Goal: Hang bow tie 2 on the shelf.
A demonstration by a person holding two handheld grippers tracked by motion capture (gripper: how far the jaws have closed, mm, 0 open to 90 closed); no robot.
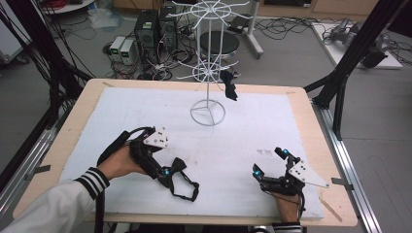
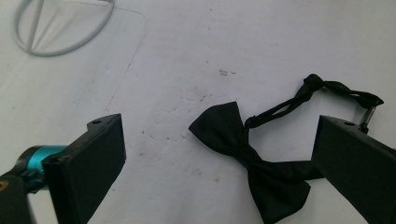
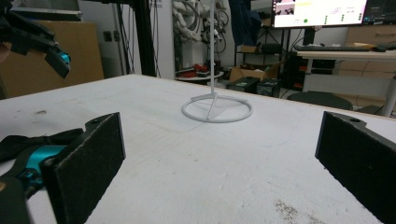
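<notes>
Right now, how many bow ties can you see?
2. One bow tie lies on the white mat between the open jaws of the left gripper. The other hangs from the lower tier of the white wire rack. None seem hidden.

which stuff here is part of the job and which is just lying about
In the job:
- black fabric bow tie with strap on the white mat, between the open left gripper jaws
- white wire display rack, with another black bow tie hanging on it
- right gripper, open, holding nothing

Lying about:
- computer towers and cables on the floor
- round black stool
</notes>
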